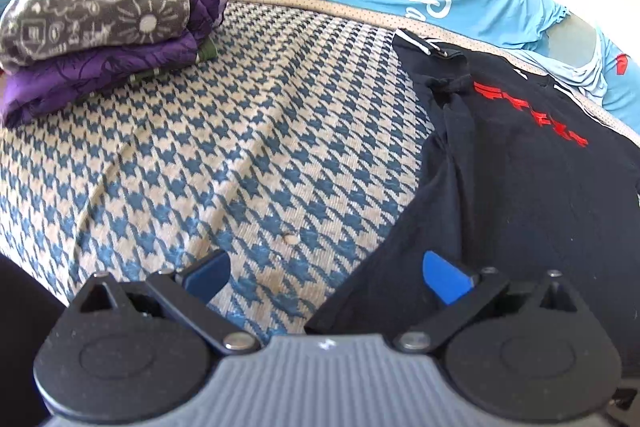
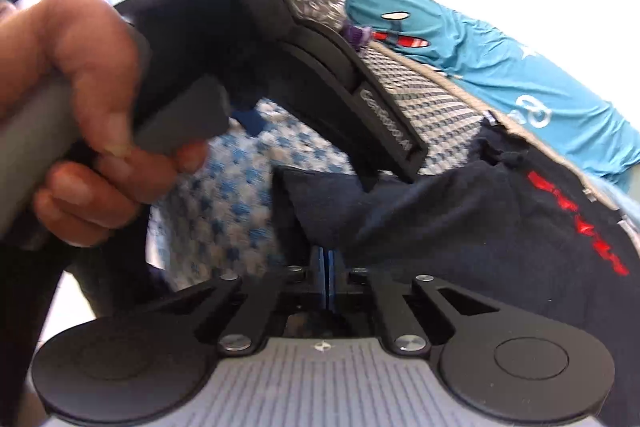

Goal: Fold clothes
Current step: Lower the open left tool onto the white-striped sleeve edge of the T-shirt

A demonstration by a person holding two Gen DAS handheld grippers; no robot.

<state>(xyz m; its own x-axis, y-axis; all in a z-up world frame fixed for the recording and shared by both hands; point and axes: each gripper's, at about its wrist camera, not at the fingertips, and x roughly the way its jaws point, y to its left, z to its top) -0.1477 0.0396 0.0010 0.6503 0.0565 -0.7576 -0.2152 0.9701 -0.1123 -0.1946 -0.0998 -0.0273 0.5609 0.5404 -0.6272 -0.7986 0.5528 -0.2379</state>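
Folding is partly done: a stack of folded clothes (image 1: 92, 27) sits upper left. The black shirt (image 1: 520, 167) lies unfolded at right, the right gripper (image 2: 326, 259) clenched on its edge, the left gripper (image 1: 326, 275) spread wide.

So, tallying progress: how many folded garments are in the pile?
3 visible: a grey printed one on top, a purple one under it, and a green one just peeking out beneath. More may be hidden.

Both wrist views share black garment (image 1: 520, 187)
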